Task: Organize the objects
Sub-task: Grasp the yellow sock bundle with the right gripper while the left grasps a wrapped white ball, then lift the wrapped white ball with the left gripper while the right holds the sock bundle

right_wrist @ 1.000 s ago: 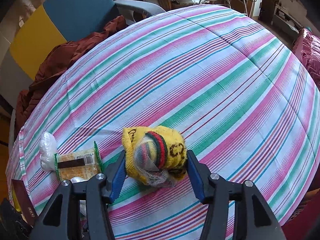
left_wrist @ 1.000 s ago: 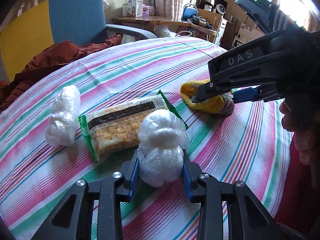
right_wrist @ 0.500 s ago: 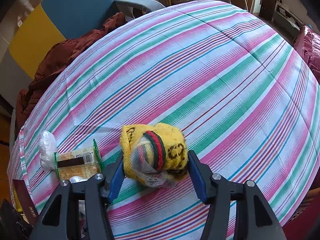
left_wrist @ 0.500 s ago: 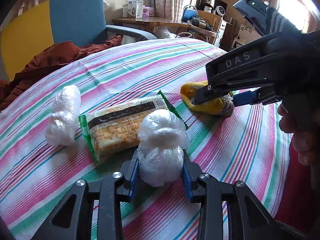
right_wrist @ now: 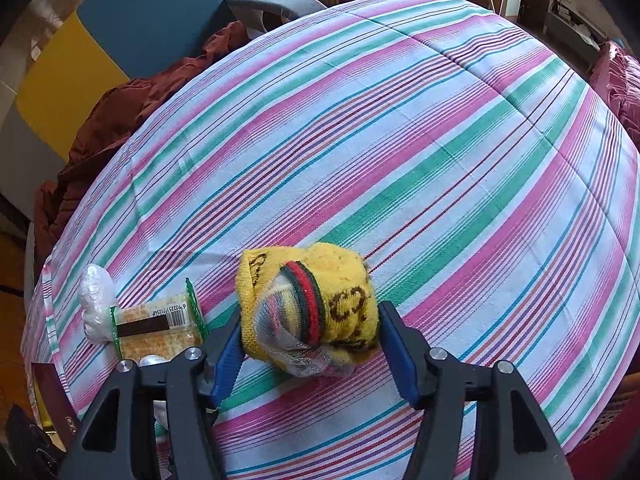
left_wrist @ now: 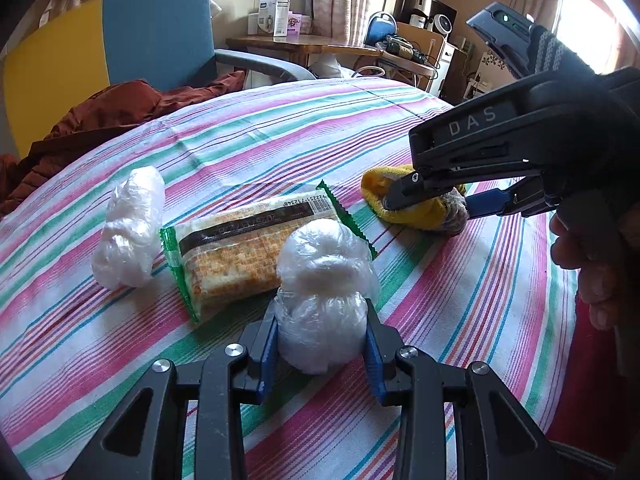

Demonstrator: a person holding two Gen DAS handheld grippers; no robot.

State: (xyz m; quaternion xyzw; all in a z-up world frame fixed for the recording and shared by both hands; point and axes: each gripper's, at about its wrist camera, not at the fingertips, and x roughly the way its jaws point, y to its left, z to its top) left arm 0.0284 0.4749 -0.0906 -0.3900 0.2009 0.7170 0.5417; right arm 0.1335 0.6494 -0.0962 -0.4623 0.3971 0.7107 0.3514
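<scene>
My left gripper (left_wrist: 320, 344) is shut on a white plastic-wrapped bundle (left_wrist: 324, 300) that rests on the striped tablecloth (left_wrist: 460, 300). Just beyond it lies a green-edged cracker packet (left_wrist: 248, 252), and a second white wrapped bundle (left_wrist: 130, 228) lies to its left. My right gripper (right_wrist: 312, 344) is shut on a yellow rolled sock ball (right_wrist: 312, 312) with a red and green band, held low at the cloth. The right gripper and sock ball (left_wrist: 416, 208) also show in the left wrist view at the right. The packet (right_wrist: 156, 326) shows at lower left of the right wrist view.
A blue and yellow armchair (left_wrist: 156, 28) with a rust-red cloth (left_wrist: 112, 112) stands behind the table. A wooden desk (left_wrist: 304, 42) with boxes is further back. The striped cloth (right_wrist: 440, 140) stretches wide beyond the sock ball. A dark red box (right_wrist: 56, 396) sits at the table's left edge.
The right gripper with the sock ball has shifted slightly away from the packet and lifted a little. The left gripper and its bundle have not moved.
</scene>
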